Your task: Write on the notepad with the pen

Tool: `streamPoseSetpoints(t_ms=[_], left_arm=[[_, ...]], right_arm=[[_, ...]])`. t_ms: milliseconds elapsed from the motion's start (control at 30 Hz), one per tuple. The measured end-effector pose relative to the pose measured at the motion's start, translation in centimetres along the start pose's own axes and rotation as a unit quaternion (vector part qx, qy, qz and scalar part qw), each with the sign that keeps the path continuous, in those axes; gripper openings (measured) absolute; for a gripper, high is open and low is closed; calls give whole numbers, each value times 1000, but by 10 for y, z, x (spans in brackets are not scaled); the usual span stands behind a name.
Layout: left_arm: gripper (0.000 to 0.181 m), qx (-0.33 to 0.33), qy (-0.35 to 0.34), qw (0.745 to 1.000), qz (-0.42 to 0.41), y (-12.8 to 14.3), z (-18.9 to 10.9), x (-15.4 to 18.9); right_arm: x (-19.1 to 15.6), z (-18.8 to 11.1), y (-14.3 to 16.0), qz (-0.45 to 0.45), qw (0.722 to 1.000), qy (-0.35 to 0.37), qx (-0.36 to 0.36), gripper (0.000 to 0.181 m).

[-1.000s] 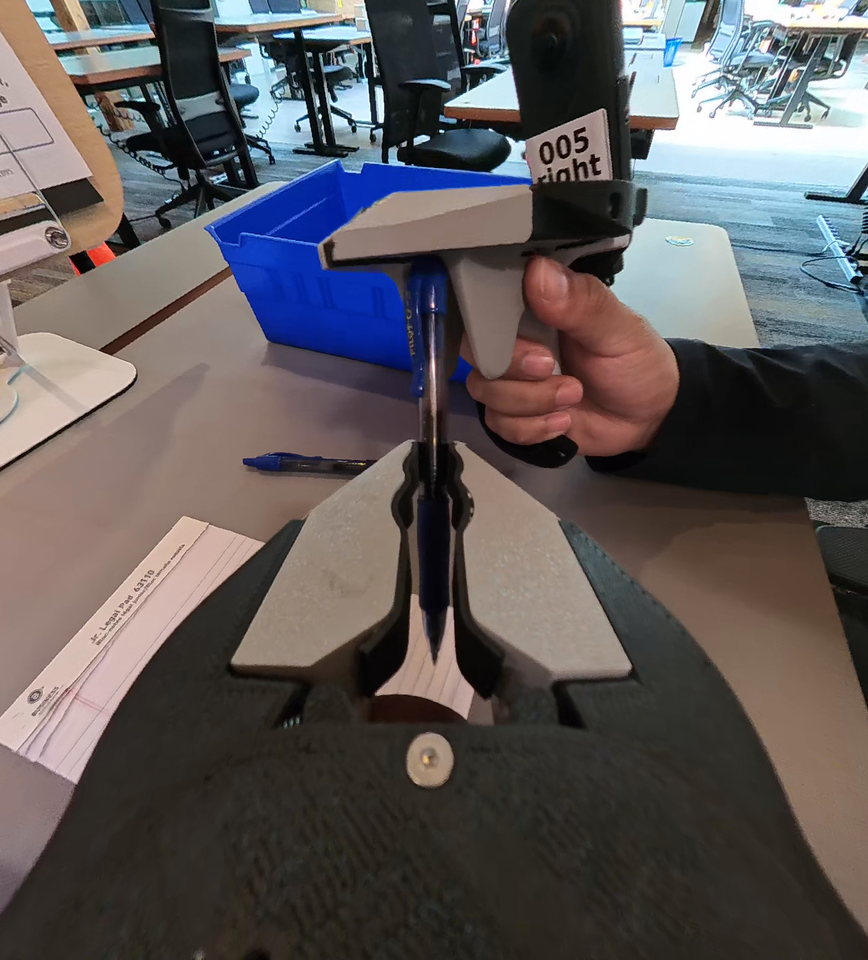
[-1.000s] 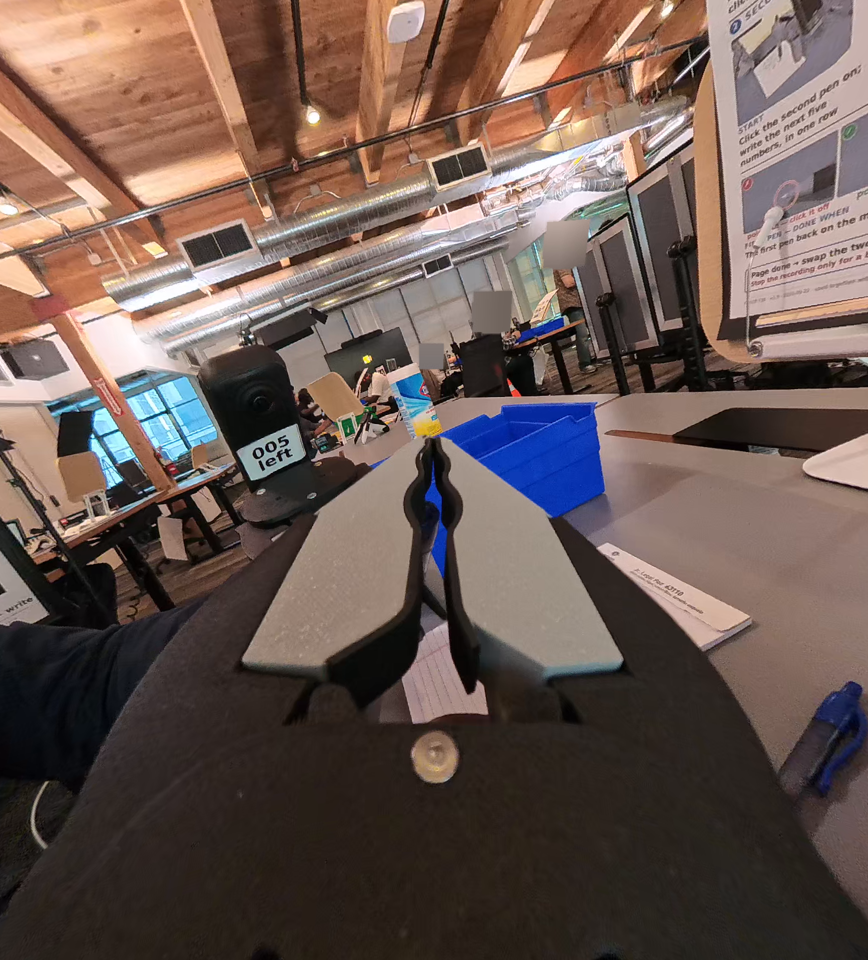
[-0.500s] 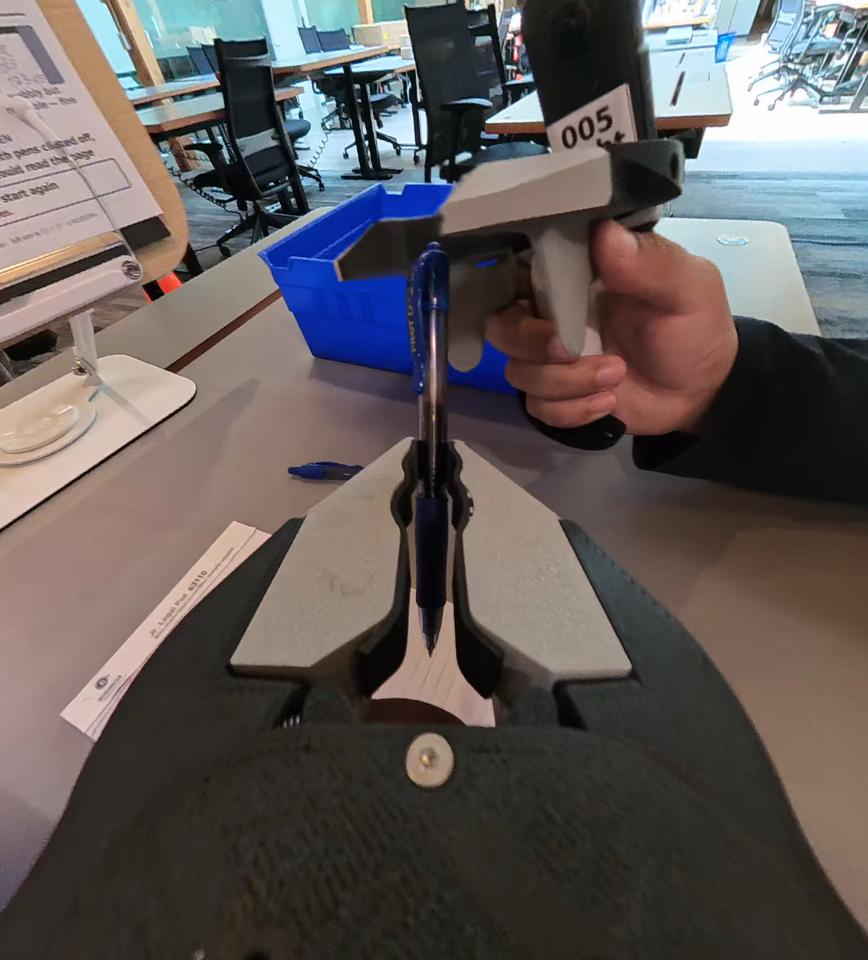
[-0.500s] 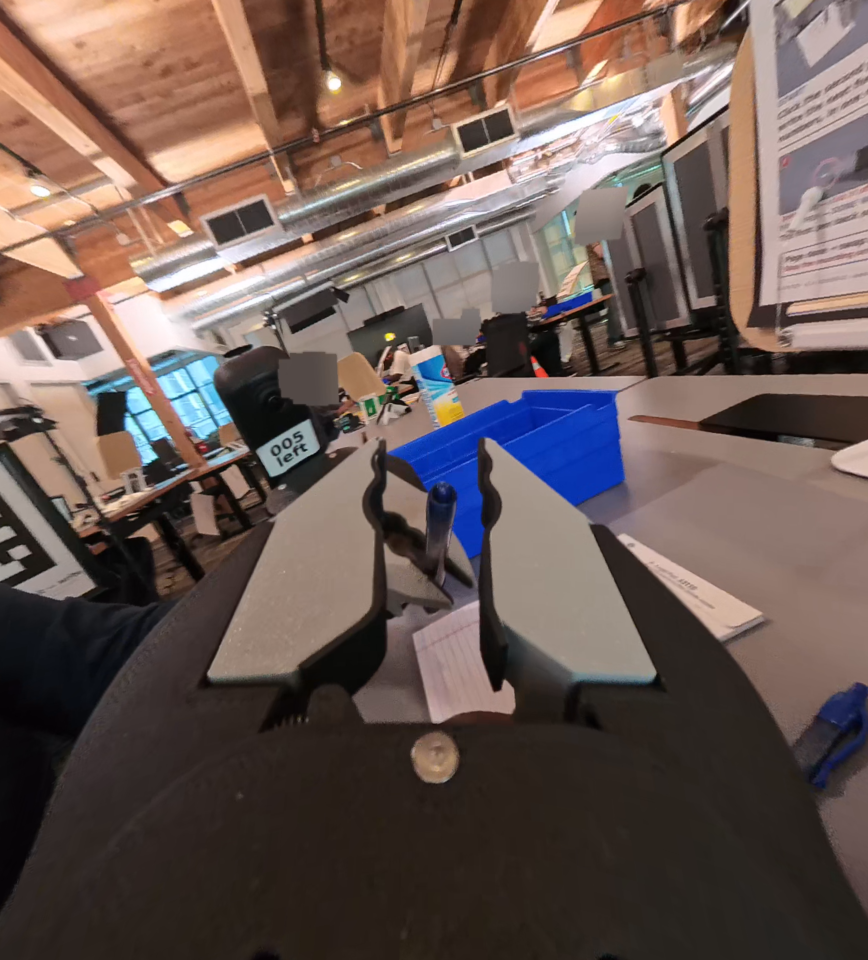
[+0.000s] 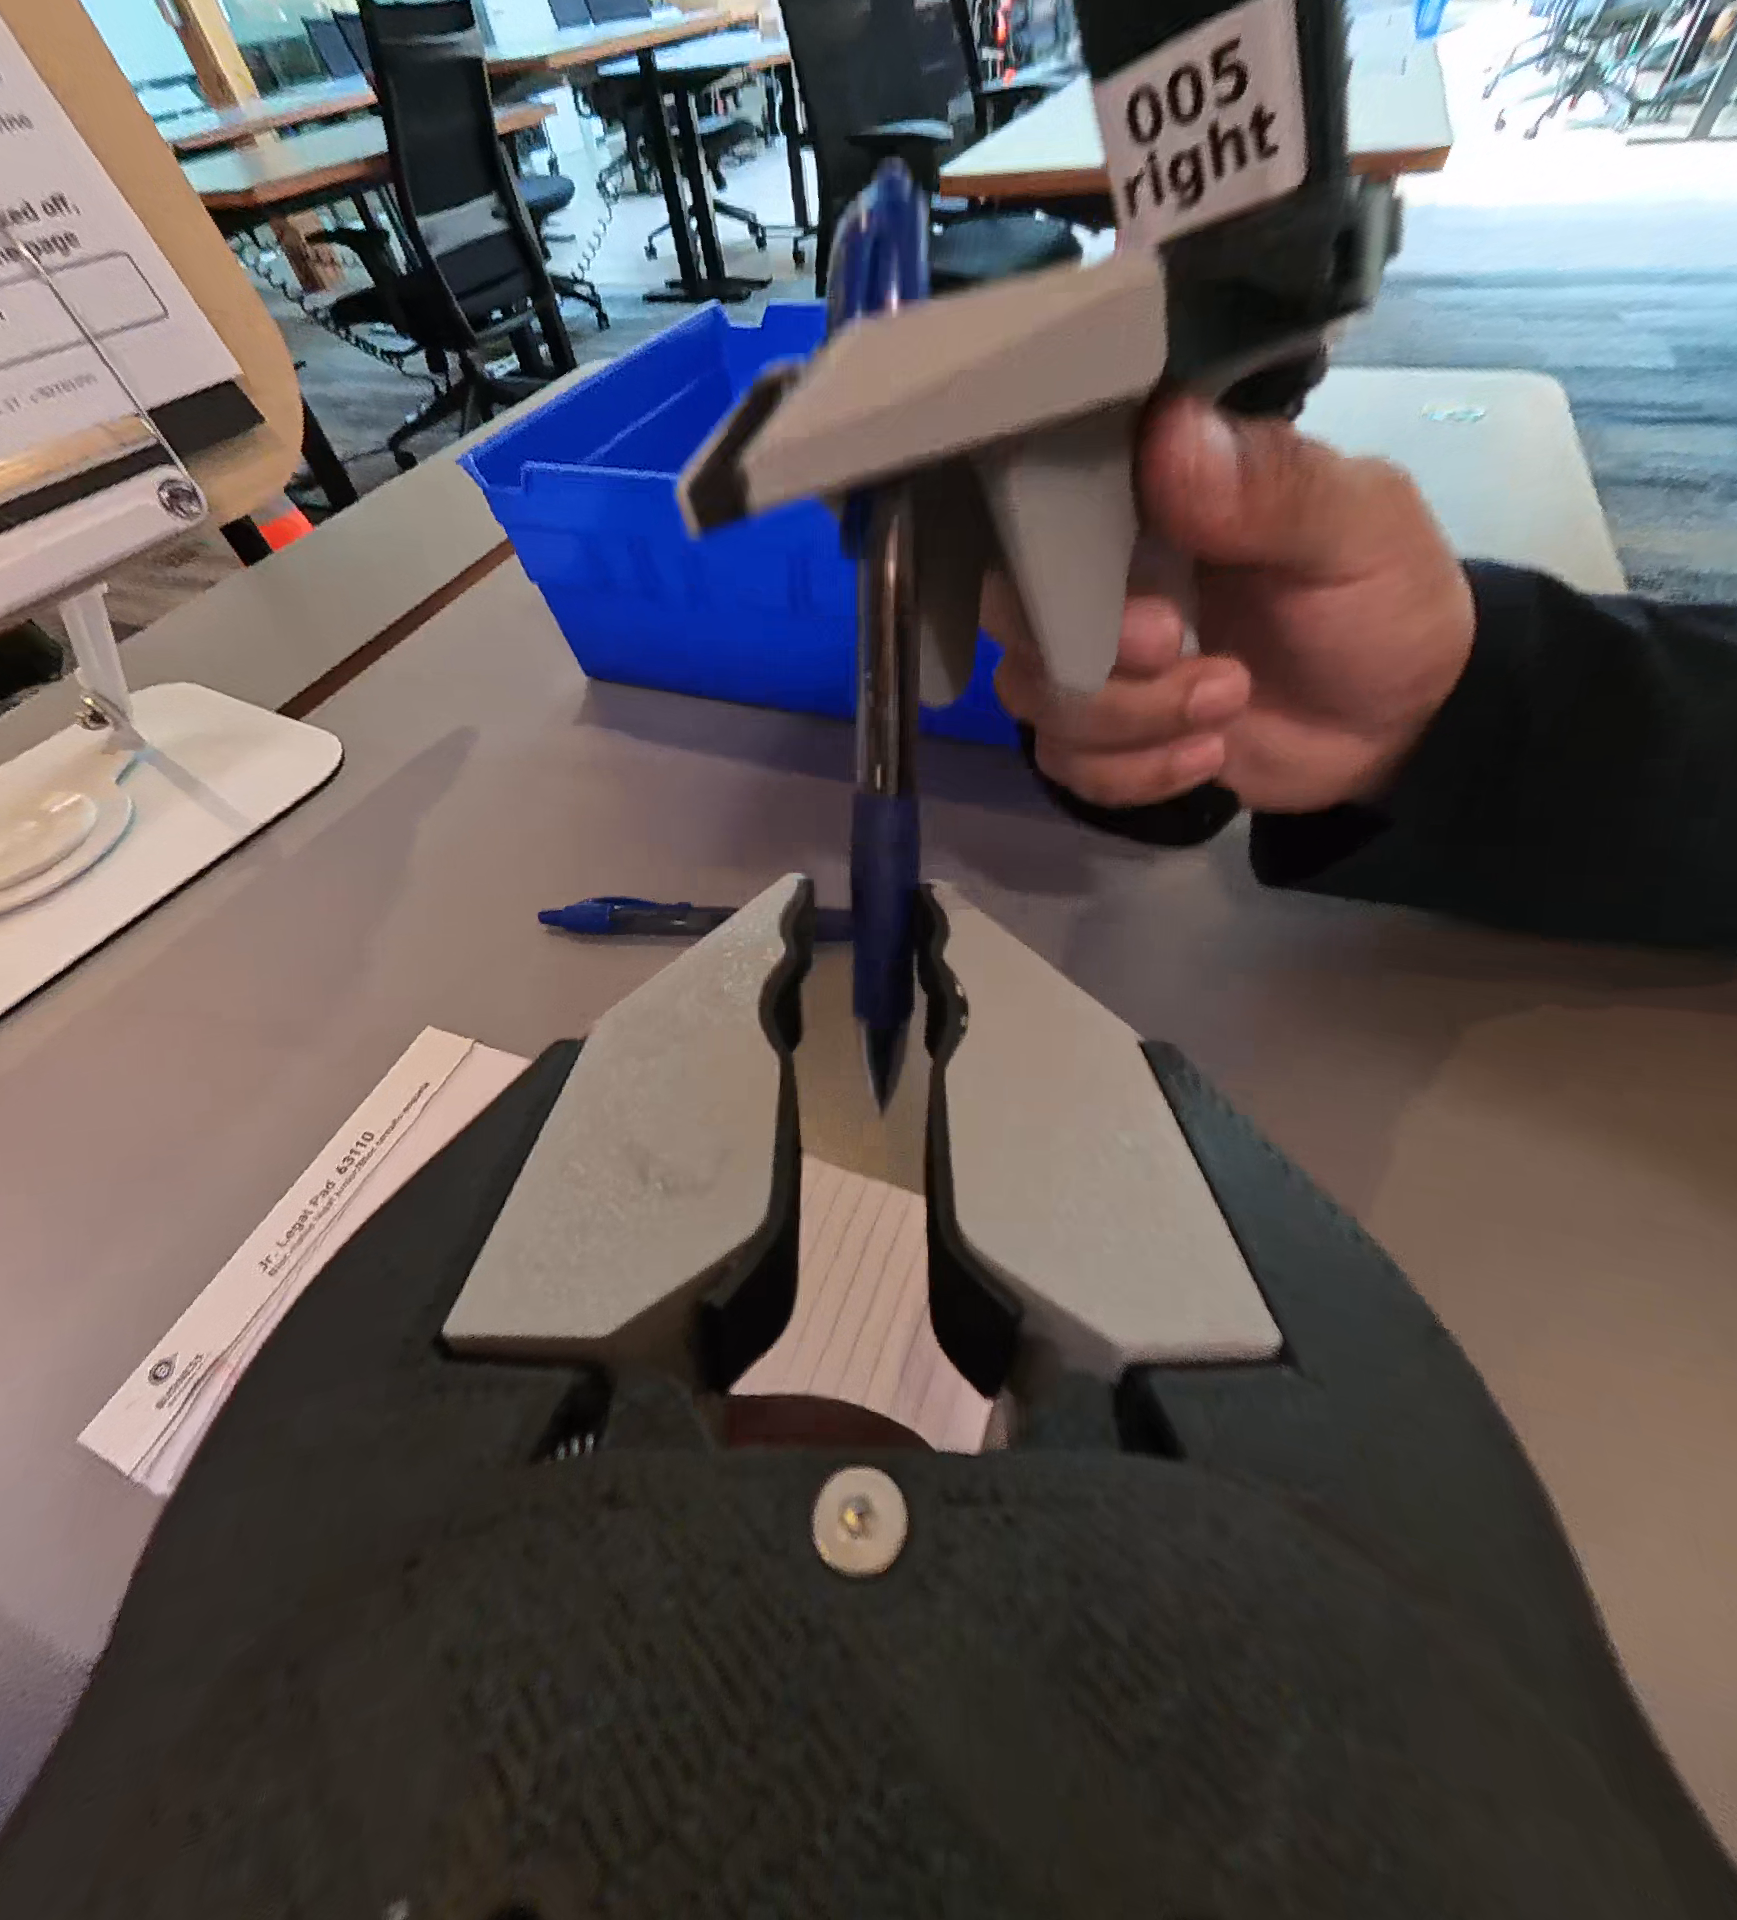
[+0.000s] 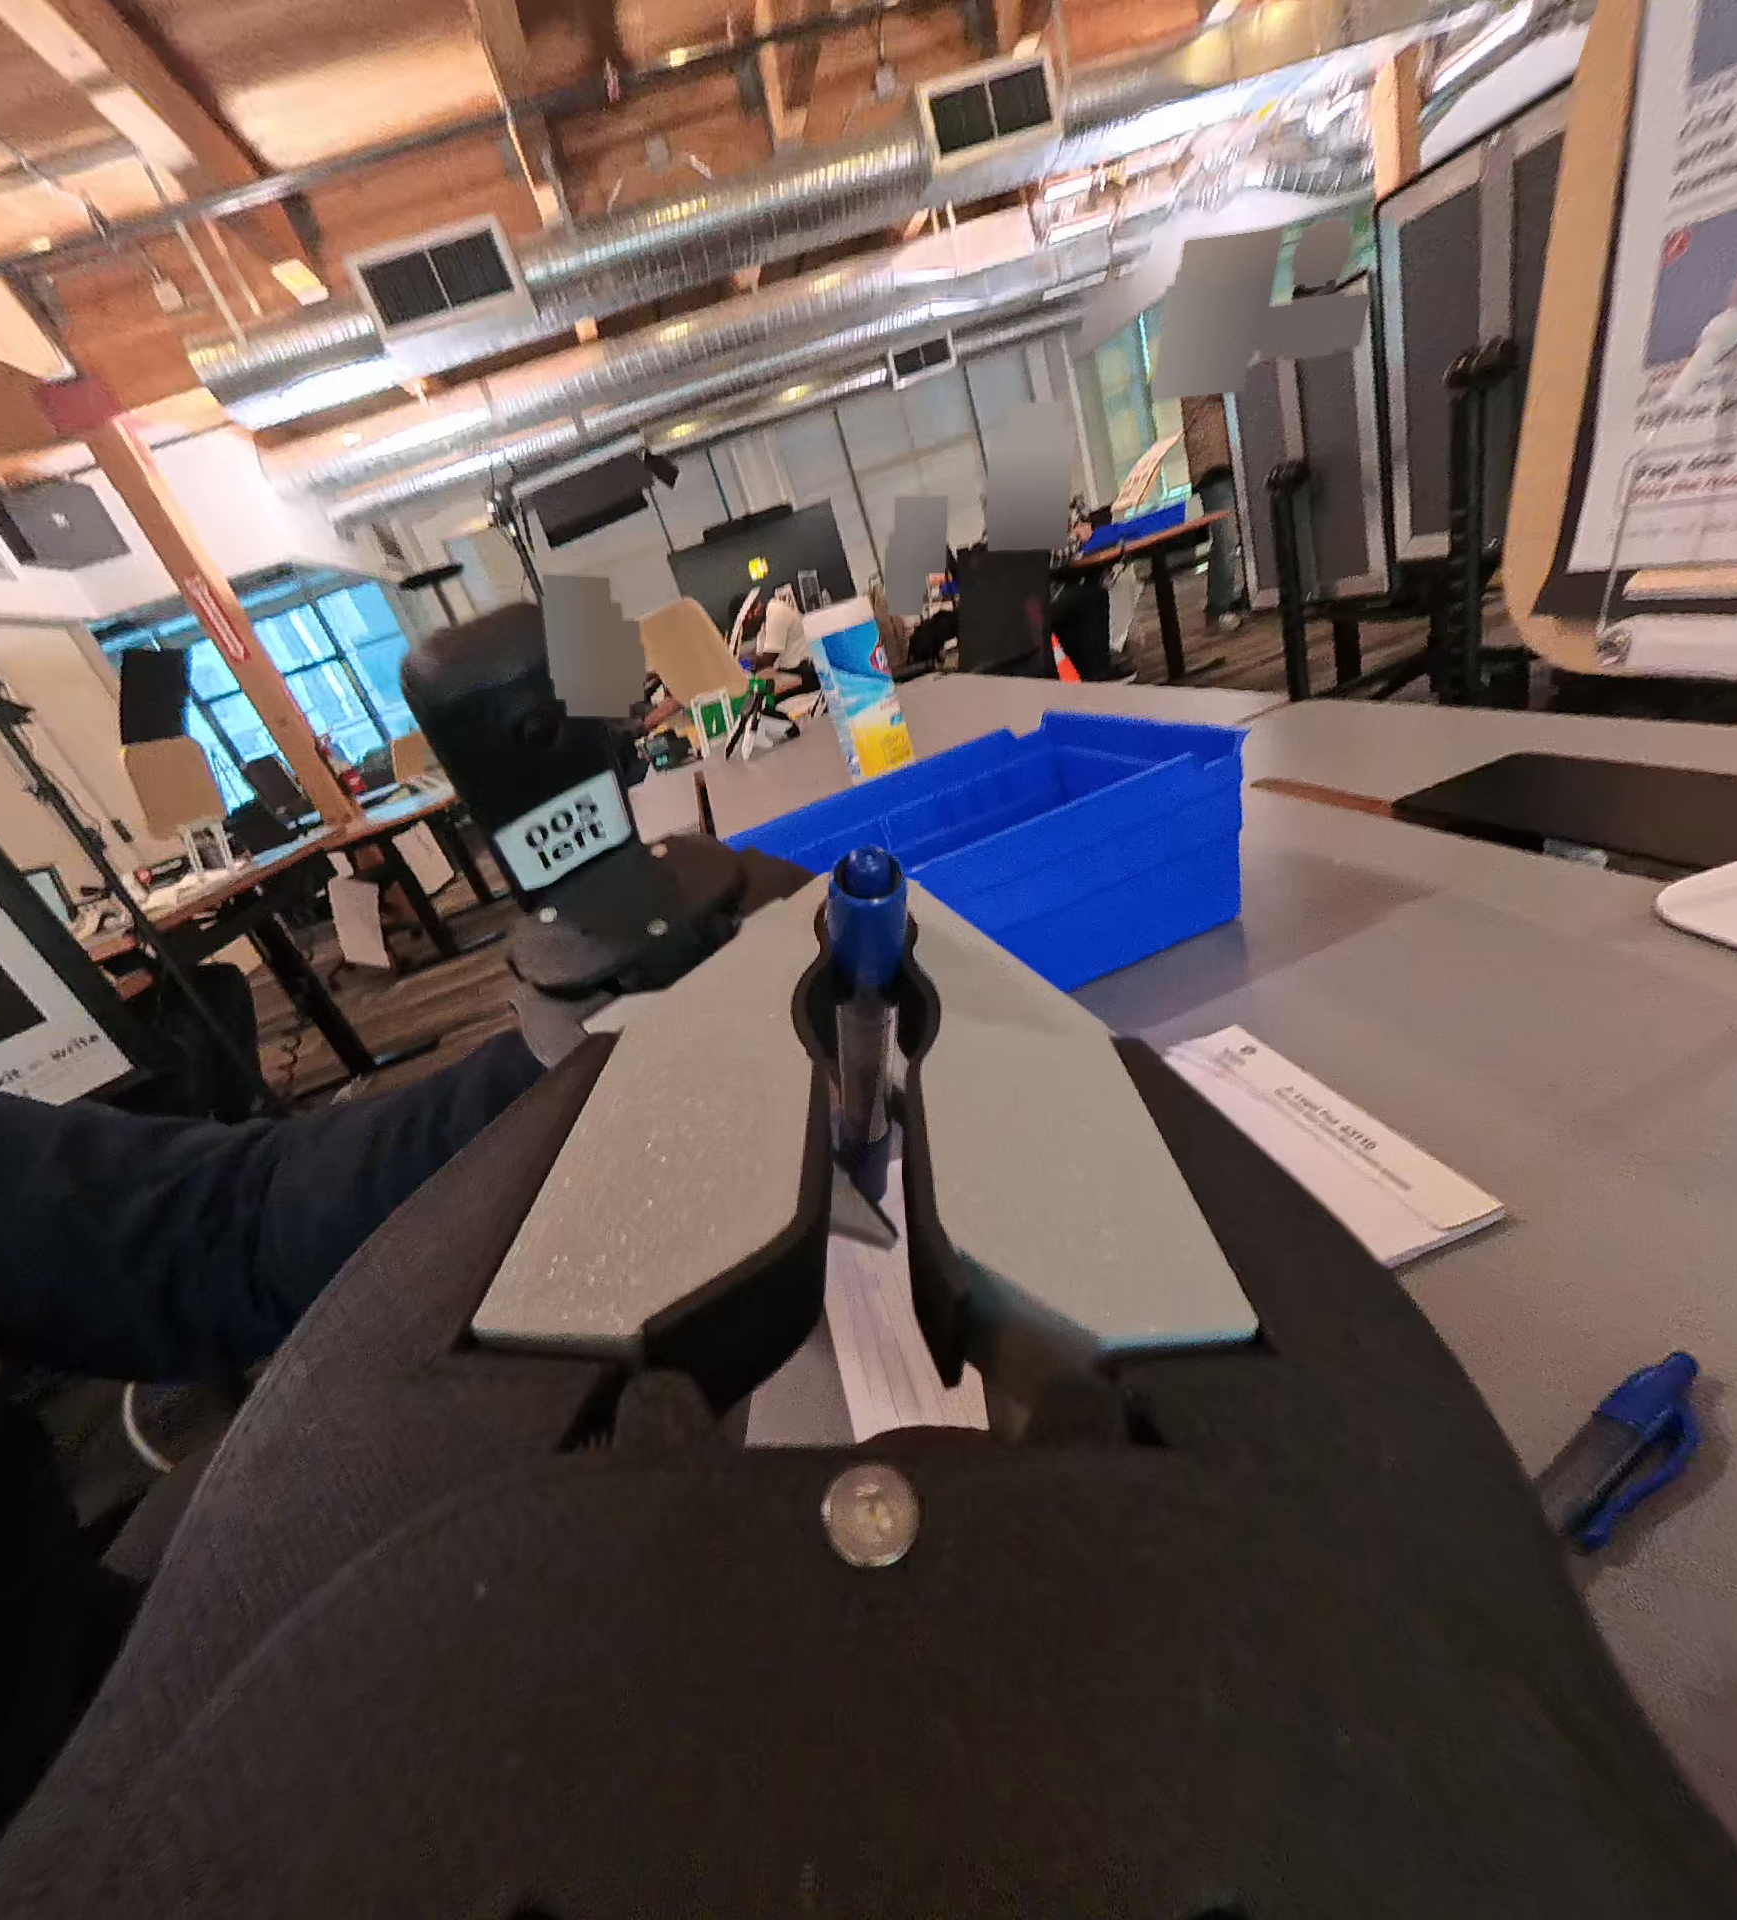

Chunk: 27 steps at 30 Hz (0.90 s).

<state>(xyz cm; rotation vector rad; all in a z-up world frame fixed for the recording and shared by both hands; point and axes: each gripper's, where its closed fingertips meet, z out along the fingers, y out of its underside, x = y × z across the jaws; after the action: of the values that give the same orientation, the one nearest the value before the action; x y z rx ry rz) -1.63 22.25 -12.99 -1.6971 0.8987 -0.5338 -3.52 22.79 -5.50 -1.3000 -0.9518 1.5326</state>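
A blue pen [image 5: 885,665] stands upright, tip down, over the table. My right gripper [image 6: 866,956] is shut on its upper barrel; the pen's blue cap end [image 6: 864,883] pokes out past the fingertips. In the left wrist view the right gripper [image 5: 843,436] comes in from the right, held by a hand. My left gripper [image 5: 864,904] is open, and the pen's grip and tip hang between its fingers. The white lined notepad [image 5: 303,1278] lies flat under the left gripper and also shows in the right wrist view [image 6: 1331,1143].
A second blue pen [image 5: 635,917] lies on the grey table behind the left fingers, and shows in the right wrist view [image 6: 1622,1444]. A blue bin [image 5: 656,540] stands behind it. A sign on a stand [image 5: 33,312] with a white base [image 5: 220,758] stands at the left. Some 7 cm of space lies between my two pairs of fingers.
The left gripper, shut on the pen a second ago, has opened. The right gripper opened, then shut on the pen's upper barrel. The pen now sits higher between the left fingers.
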Motion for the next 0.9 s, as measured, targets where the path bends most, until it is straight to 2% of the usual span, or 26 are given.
streamPoseSetpoints(t_ms=[67, 300, 400, 500, 600, 733, 900], left_arm=[[8, 2, 16, 1000, 2, 1, 1, 5], [8, -3, 31, 999, 8, 0, -5, 5], [8, -8, 23, 1000, 15, 1, -4, 4], [8, -17, 34, 999, 18, 4, -3, 9], [8, -38, 33, 998, 28, 11, -1, 10], [8, -18, 32, 999, 18, 4, -5, 7], [8, -5, 36, 999, 18, -1, -7, 9]], right_arm=[[1, -6, -6, -4, 1000, 2, 8, 2], [-8, -9, 0, 36, 997, -62, -10, 5], [-7, -8, 14, 75, 992, -87, -45, 9], [-9, 1, 35, 68, 989, -89, -93, 15], [-10, 7, 48, 25, 989, -68, -126, 4], [0, 2, 52, 10, 988, -40, -150, 3], [-2, 2, 48, -6, 989, -44, -139, 5]])
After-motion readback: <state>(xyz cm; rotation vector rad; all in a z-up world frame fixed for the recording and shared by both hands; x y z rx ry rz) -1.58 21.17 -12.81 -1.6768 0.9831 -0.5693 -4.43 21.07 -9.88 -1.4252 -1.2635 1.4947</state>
